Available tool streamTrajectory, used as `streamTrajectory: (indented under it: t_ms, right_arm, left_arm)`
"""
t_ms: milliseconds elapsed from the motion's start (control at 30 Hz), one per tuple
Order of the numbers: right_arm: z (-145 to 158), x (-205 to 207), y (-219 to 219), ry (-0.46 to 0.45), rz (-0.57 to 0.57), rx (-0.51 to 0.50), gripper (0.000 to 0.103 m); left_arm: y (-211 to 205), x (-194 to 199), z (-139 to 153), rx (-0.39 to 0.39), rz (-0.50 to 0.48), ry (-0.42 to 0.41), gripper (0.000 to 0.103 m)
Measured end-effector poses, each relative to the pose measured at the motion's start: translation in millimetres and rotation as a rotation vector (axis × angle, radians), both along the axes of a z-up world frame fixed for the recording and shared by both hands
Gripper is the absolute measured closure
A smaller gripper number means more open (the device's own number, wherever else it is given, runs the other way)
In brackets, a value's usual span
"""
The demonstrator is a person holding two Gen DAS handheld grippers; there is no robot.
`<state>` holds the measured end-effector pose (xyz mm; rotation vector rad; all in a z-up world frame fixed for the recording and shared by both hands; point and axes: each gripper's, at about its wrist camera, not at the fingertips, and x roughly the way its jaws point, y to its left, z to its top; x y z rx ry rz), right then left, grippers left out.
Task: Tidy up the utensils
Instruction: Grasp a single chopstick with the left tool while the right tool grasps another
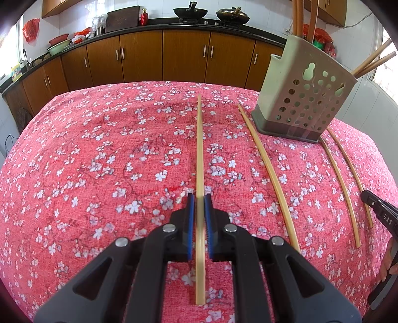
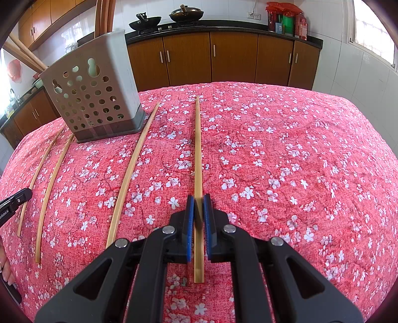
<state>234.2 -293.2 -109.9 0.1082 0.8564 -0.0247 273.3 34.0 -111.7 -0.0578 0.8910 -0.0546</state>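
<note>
Four chopsticks lie lengthwise on the tabletop (image 1: pixel 99 161), which is covered by a red cloth with white blossoms, in the left wrist view. The left gripper (image 1: pixel 199 198) straddles the leftmost chopstick (image 1: pixel 199 139) near its close end, its blue pads drawn in tight on either side. The stick is blurred there, so I cannot tell whether the pads actually clamp it. A second chopstick (image 1: pixel 263 154) lies just to the right. Beyond it stands the perforated grey utensil holder (image 1: pixel 306 99), with brown handles (image 1: pixel 297 15) rising from its top. Two more chopsticks (image 1: pixel 343 188) run from the holder's base toward the camera, and the right gripper (image 1: pixel 373 198) shows at the right edge, near them.

In the right wrist view the right gripper (image 2: pixel 198 198) likewise brackets a rightmost chopstick (image 2: pixel 197 149), pads close against its sides; a firm grip cannot be confirmed. Another chopstick (image 2: pixel 135 159) lies to the left, its far tip beside the utensil holder (image 2: pixel 99 87). The left gripper (image 2: pixel 17 198) enters at the left edge.
</note>
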Motion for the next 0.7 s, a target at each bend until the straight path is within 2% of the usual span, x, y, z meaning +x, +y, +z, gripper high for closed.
streamTrajectory:
  t_ms: [700]
  right_arm:
    - [-0.1, -0.3, -0.4, 0.0, 0.0, 0.0, 0.094]
  left_arm:
    - [1.3, 0.1, -0.3, -0.002, 0.0, 0.0, 0.092]
